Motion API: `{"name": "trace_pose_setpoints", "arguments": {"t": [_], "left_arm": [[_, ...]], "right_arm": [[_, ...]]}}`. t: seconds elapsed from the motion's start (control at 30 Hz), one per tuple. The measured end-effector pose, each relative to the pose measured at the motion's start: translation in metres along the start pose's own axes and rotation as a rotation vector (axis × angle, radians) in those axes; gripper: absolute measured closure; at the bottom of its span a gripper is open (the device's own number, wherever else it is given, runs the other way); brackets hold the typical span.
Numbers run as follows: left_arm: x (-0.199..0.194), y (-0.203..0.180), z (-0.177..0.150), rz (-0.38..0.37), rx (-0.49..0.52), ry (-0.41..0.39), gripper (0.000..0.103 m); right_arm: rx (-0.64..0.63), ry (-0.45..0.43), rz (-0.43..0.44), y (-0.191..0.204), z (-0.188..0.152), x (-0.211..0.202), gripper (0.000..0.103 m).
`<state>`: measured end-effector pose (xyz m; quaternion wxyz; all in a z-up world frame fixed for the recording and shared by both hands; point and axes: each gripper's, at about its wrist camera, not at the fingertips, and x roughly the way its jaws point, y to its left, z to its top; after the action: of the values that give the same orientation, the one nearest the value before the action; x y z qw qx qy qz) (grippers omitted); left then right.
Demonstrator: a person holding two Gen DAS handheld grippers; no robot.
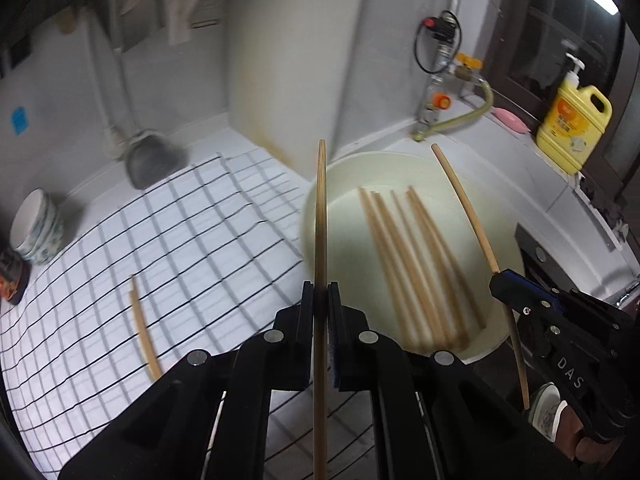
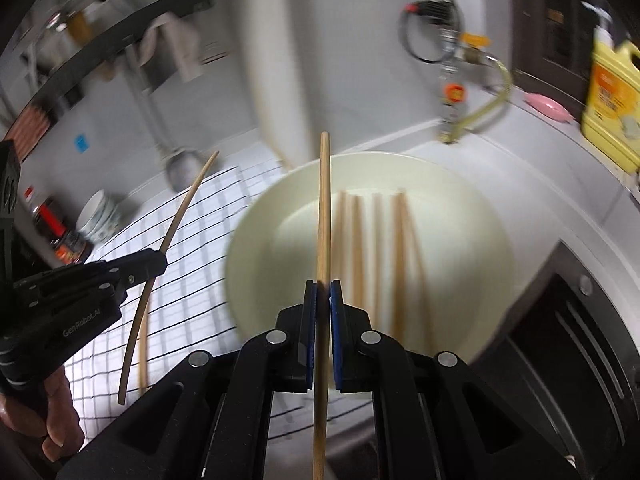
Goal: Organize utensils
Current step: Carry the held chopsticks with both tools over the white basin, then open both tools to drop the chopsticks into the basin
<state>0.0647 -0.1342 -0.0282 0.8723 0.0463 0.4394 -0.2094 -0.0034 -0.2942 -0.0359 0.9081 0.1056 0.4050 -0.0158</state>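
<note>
We grip one chopstick in each gripper, left gripper (image 1: 321, 296) and right gripper (image 2: 323, 292); several chopsticks (image 1: 404, 256) lie in the basin (image 1: 320, 208), and one stray chopstick (image 1: 143, 328) left of it waits.

- The right gripper (image 2: 323, 282), black with blue pads, clamps a long wooden chopstick (image 2: 323, 208).
- Behind it, a round cream plastic basin (image 2: 472, 216) holds several wooden chopsticks (image 2: 356, 240).
- At left, the left gripper (image 2: 158, 262) grips another chopstick (image 2: 176, 224) over a white black-checked cloth (image 2: 192, 280).
- One loose chopstick (image 2: 142, 356) lies on the cloth.
</note>
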Motion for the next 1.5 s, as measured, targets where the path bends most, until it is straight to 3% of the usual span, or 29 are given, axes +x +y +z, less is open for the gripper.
{"name": "trace_pose_setpoints", "arguments": {"t": [0.4, 1.1, 1.17, 1.23, 1.27, 1.3, 1.37, 1.5], "left_arm": [[0.062, -0.056, 0.03, -0.046, 0.045, 0.089, 0.096], [0.119, -0.07, 0.037, -0.018, 0.057, 0.202, 0.095], [0.118, -0.067, 0.038, -0.005, 0.049, 0.2, 0.095], [0.115, -0.064, 0.038, 0.007, 0.046, 0.195, 0.09], [0.112, -0.062, 0.039, 0.019, 0.043, 0.191, 0.076], [0.11, -0.061, 0.039, 0.029, 0.039, 0.184, 0.054], [0.1, -0.057, 0.04, 0.057, 0.024, 0.143, 0.033], [0.087, -0.051, 0.041, 0.078, 0.021, 0.11, 0.033]], "right_arm": [[0.1, 0.036, -0.022, -0.068, 0.014, 0.03, 0.097], [0.159, 0.153, -0.018, -0.093, 0.016, 0.082, 0.096], [0.162, 0.144, -0.013, -0.092, 0.017, 0.08, 0.085], [0.159, 0.131, -0.014, -0.092, 0.019, 0.077, 0.081], [0.155, 0.123, -0.019, -0.091, 0.02, 0.075, 0.081], [0.152, 0.118, -0.023, -0.091, 0.021, 0.073, 0.081], [0.155, 0.105, -0.028, -0.092, 0.022, 0.069, 0.081], [0.166, 0.095, -0.037, -0.094, 0.021, 0.062, 0.079]]}}
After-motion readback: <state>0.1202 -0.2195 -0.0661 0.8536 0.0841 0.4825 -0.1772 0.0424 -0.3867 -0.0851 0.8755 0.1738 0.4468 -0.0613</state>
